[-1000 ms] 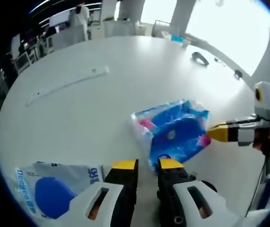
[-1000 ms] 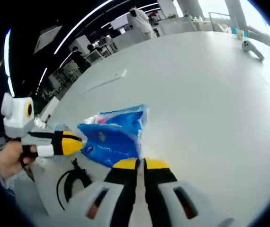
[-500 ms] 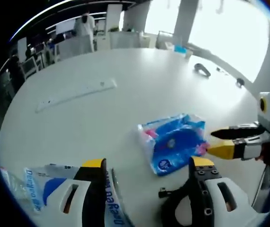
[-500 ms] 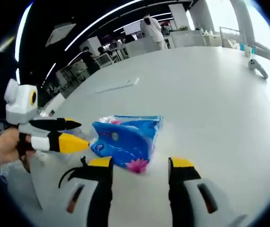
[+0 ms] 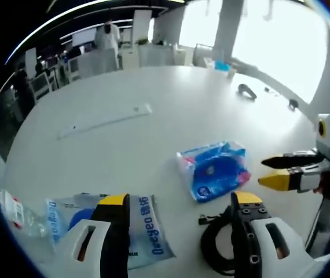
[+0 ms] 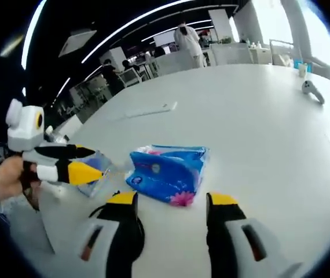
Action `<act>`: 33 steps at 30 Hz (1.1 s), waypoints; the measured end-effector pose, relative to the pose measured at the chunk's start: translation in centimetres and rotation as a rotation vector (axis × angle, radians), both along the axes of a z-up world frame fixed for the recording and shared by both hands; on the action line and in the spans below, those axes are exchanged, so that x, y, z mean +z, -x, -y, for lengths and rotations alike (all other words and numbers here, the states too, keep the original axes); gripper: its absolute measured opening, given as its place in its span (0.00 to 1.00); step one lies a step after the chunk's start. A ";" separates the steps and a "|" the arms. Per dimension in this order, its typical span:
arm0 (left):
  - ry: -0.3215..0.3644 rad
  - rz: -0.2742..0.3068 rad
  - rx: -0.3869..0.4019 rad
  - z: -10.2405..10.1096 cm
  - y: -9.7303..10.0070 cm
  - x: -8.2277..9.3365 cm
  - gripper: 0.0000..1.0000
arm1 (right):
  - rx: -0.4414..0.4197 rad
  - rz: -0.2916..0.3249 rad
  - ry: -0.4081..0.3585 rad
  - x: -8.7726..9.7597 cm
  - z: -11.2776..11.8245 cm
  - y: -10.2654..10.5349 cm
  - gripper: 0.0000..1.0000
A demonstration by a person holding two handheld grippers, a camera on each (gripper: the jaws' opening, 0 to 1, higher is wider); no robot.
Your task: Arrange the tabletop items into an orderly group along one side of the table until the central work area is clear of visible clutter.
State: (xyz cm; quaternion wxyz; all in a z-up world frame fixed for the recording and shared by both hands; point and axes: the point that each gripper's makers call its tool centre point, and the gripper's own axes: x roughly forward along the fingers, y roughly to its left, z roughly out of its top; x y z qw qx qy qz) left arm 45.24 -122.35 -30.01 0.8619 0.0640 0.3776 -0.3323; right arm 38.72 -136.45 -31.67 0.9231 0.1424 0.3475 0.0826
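White round table (image 5: 171,110) is far from sorted: blue pack (image 5: 216,171) lies centre frame, ruler (image 5: 104,120) upper left, cable (image 5: 216,255) and pouch (image 5: 104,226) near the bottom. Left gripper (image 5: 179,202) and right gripper (image 6: 172,200) both gape wide, holding nothing.

The table (image 5: 171,98) is plain white. On it the tissue pack (image 5: 214,169) is bright blue with pink flower marks and a clear wrap. The flat bag (image 5: 131,231) near the table's near edge is pale grey-white with a blue disc and blue letters. The coiled cable (image 5: 214,255) is black. The ruler (image 5: 104,120) is white. Both grippers, left gripper (image 5: 176,200) and right gripper (image 6: 168,198), are black with yellow tips and white shells.
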 end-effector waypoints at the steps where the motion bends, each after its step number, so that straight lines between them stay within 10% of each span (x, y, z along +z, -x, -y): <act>1: -0.001 0.003 0.000 -0.2 0.1 0.1 0.67 | 0.001 0.001 0.000 0.1 -0.1 0.2 0.45; 33: 0.031 0.018 0.063 -8.2 4.5 2.3 0.64 | -0.008 0.016 -0.016 2.4 -5.1 5.3 0.41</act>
